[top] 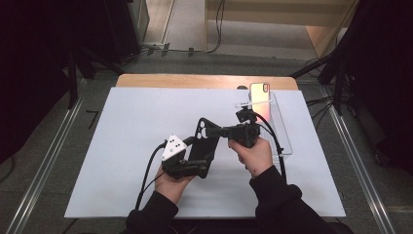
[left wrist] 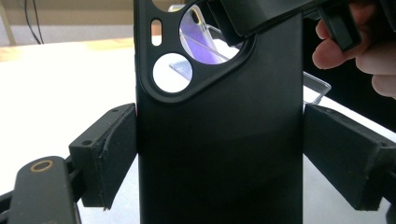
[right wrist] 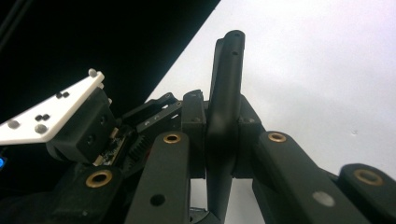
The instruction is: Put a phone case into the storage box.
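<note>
The left gripper (top: 198, 165) pinches the black, matte phone case with a rounded camera cut-out (top: 203, 144) across its width. In the left gripper view its two padded jaws press flat against the case's (left wrist: 219, 154) long edges, one on each side, at the lower half of the back panel. The case stands up between them, cut-out end away from the hand.

The right gripper (top: 218, 132) comes in from the case's right side and clamps the upper part near the camera cut-out. In the right gripper view its jaws close on the case's (right wrist: 223, 140) front and back faces, so the case shows edge-on, rising between the two pads. The left gripper (right wrist: 140, 135), with its grey three-cornered plate, sits just behind and to the left there.

In the high view the case is held just above the white sheet covering the table (top: 131, 146), near the middle, between the person's two hands. The left hand (top: 171, 186) is below the case, the right hand (top: 254, 155) to its right.

Farther off, near the table's far right corner, a clear plastic stand (top: 278, 122) holds a phone with a shiny, pinkish reflective back (top: 259, 93), well apart from the case.
</note>
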Action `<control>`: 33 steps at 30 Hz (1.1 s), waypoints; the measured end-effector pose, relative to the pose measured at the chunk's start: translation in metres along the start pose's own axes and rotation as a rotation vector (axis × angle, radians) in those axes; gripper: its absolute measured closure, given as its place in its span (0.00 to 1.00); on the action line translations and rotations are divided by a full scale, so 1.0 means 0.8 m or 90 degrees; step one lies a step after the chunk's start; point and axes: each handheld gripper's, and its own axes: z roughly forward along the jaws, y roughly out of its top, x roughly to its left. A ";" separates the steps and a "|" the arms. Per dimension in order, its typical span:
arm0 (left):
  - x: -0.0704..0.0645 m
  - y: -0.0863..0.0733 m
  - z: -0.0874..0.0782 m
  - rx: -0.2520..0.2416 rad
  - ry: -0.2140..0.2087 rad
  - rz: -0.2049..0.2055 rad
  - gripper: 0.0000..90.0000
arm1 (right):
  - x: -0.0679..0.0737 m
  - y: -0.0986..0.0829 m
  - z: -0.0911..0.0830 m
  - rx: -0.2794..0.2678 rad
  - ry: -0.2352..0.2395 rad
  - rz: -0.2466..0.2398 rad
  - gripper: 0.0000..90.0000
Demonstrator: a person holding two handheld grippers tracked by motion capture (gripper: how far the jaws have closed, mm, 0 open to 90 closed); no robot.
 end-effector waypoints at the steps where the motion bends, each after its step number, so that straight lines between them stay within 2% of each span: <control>1: 0.000 0.001 0.000 0.004 -0.003 -0.001 0.14 | 0.001 0.000 0.000 0.000 -0.005 -0.005 0.86; 6: 0.001 0.004 -0.001 0.022 -0.003 -0.008 0.14 | 0.001 -0.001 -0.001 0.003 -0.035 -0.022 0.86; 9: 0.004 0.007 -0.001 0.048 -0.008 -0.014 0.14 | 0.002 -0.001 -0.003 -0.001 -0.050 -0.035 0.86; 14: 0.007 0.010 -0.001 0.096 -0.020 -0.012 0.15 | 0.007 -0.002 -0.006 -0.005 -0.094 -0.077 0.86; 16: 0.007 0.010 0.000 0.114 -0.011 -0.011 0.16 | 0.009 -0.003 -0.007 -0.006 -0.112 -0.103 0.86; 19: 0.011 0.012 -0.001 0.133 -0.017 -0.026 0.17 | 0.012 -0.005 -0.007 -0.002 -0.131 -0.130 0.86; 22: 0.015 0.016 -0.003 0.148 -0.036 -0.030 0.19 | 0.015 -0.006 -0.007 0.002 -0.135 -0.157 0.86; 25: 0.017 0.020 -0.006 0.155 -0.037 -0.031 0.19 | 0.016 -0.007 -0.007 0.004 -0.136 -0.172 0.86; 29: 0.023 0.027 -0.011 0.167 -0.048 -0.037 0.19 | 0.016 -0.009 -0.009 0.006 -0.136 -0.184 0.86; 31: 0.026 0.029 -0.014 0.173 -0.060 -0.029 0.24 | 0.014 -0.009 -0.011 0.007 -0.130 -0.187 0.86; 33: 0.028 0.032 -0.016 0.181 -0.061 -0.025 0.25 | 0.012 -0.009 -0.012 0.010 -0.123 -0.188 0.86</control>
